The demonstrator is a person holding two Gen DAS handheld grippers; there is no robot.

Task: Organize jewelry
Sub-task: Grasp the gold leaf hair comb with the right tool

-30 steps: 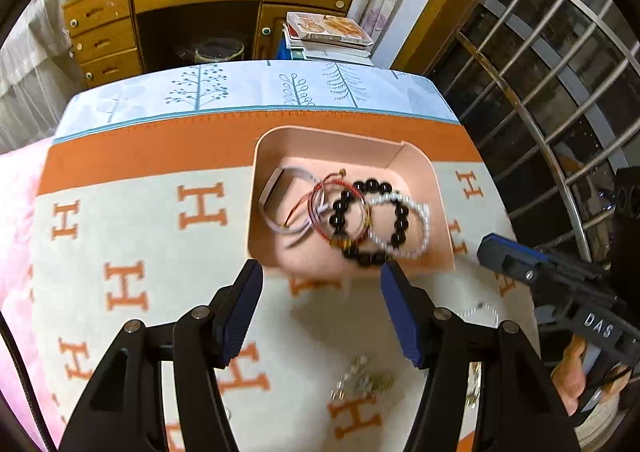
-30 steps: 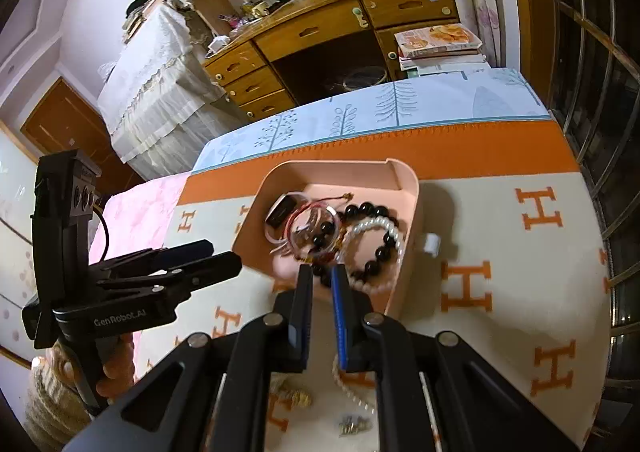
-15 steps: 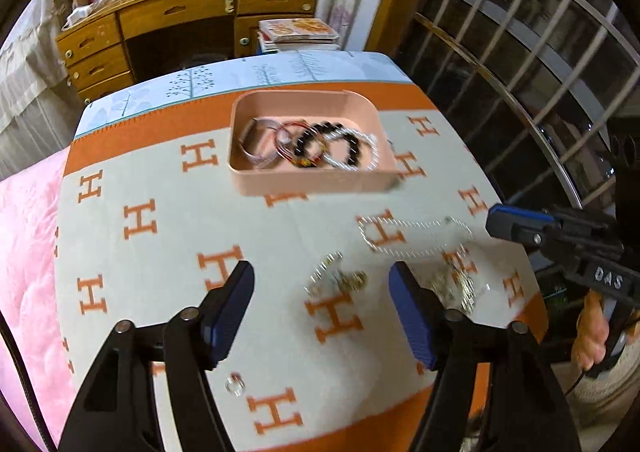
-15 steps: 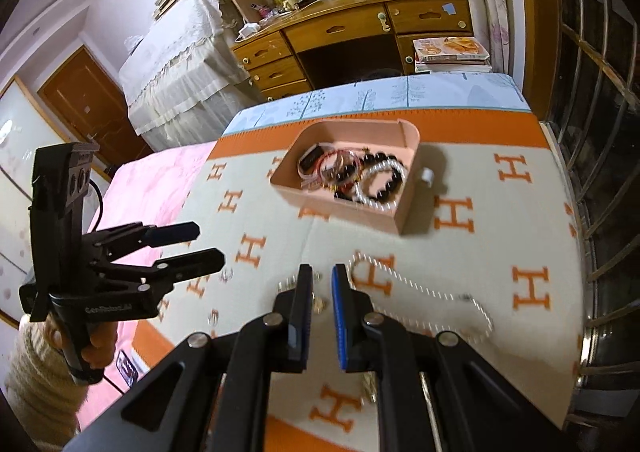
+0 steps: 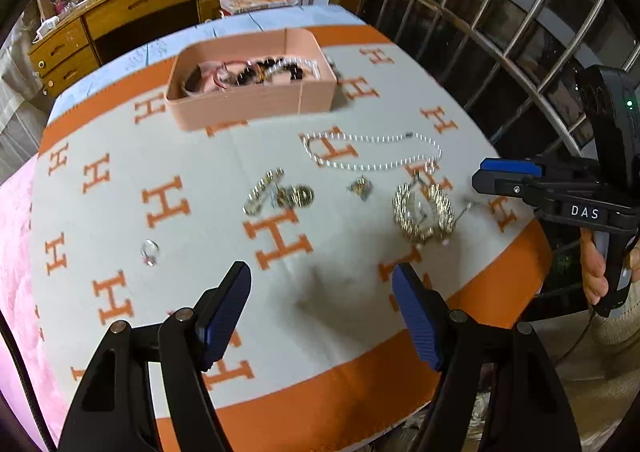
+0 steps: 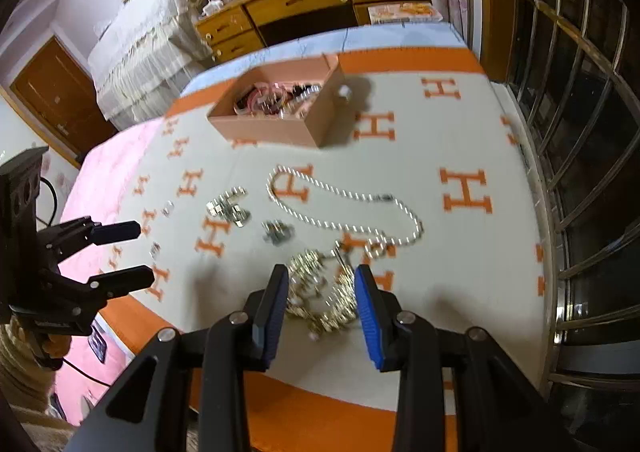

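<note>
A pink tray holding several bracelets sits at the far side of the orange-and-white blanket. Loose jewelry lies nearer: a pearl necklace, a gold chain necklace, a gold brooch cluster, a small charm and a ring. My left gripper is open and empty above the blanket's near part. My right gripper is open, its fingers on either side of the gold chain necklace, above it.
The blanket covers a bed with an orange border at its near edge. A metal window grille stands to the right. A wooden desk with drawers stands beyond the bed. A small white object lies beside the tray.
Both grippers have pulled back from the tray toward the near edge of the bed. My right gripper has opened from shut and now straddles the gold chain necklace.
</note>
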